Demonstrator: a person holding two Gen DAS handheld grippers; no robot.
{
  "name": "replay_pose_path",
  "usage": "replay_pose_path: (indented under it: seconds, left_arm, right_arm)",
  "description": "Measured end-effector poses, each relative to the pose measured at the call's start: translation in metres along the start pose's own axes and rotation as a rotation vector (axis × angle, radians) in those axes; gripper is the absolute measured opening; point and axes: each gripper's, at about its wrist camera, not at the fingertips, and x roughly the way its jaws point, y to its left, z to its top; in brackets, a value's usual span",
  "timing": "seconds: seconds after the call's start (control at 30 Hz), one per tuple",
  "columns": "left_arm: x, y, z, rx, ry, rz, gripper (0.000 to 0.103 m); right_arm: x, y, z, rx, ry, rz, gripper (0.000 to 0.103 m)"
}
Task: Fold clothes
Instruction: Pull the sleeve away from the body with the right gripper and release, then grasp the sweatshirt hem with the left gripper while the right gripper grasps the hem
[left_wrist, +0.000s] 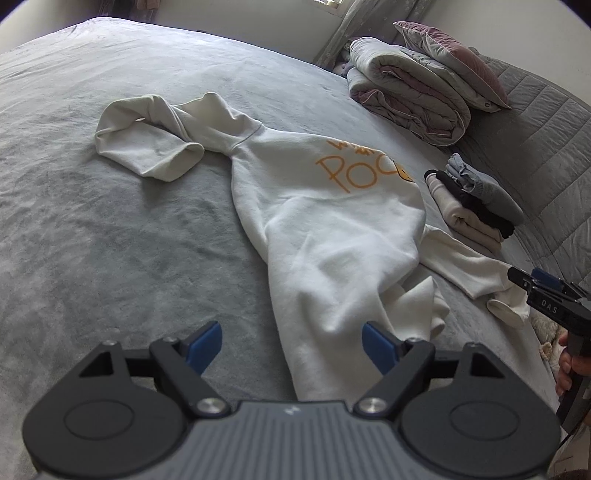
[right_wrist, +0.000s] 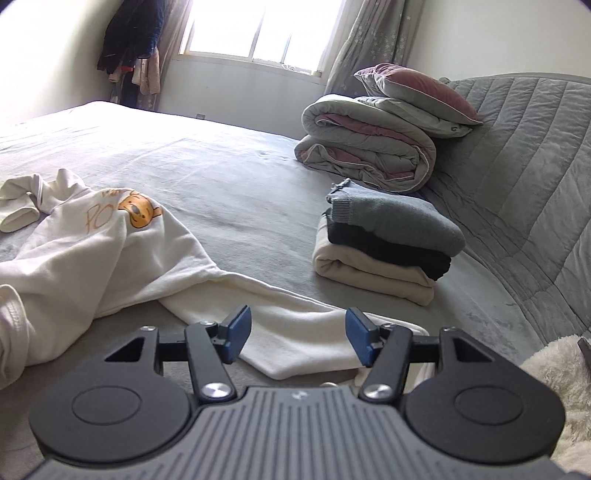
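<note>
Three garments already sat folded in a neat stack (right_wrist: 384, 247) on the grey bed (left_wrist: 110, 240), near the rolled duvet (right_wrist: 365, 151) and pillow (right_wrist: 417, 92) by the headboard, so part of the job looked finished. The white sweatshirt (left_wrist: 332, 229) was not yet folded: it lay rumpled across the middle of the bed, orange lettering and a cartoon bear facing up, one sleeve (left_wrist: 147, 144) bunched and doubled over at the far side, the other sleeve (right_wrist: 295, 332) stretched toward the stack. The left tool (left_wrist: 291, 343) hung wide open over the hem, gripping nothing. The right tool (right_wrist: 295, 336) stood open too, with the near sleeve's cuff lying between its blue pads, not pinched
</note>
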Motion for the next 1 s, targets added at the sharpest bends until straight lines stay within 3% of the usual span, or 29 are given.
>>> replay_pose_path:
  seconds: [0.33,0.63,0.93,1.0]
  left_arm:
    - [-0.012,-0.019,-0.03,0.048,0.015,-0.061,0.084]
    - [-0.017,-0.03,-0.072,0.187,-0.005,-0.026,0.078]
    - [0.001,-0.027,-0.075,0.145,-0.107,0.086,0.044]
    - [0.004,-0.024,-0.072,0.123,-0.12,0.1,0.015]
  right_arm:
    - [-0.035,0.041,-0.025,-0.011,0.055,0.134,0.074]
    - [-0.059,0.064,-0.059,0.01,0.107,0.191,0.08]
    - [-0.058,0.079,-0.08,0.123,0.199,0.264,0.08]
    - [-0.057,0.082,-0.081,0.145,0.21,0.278,0.08]
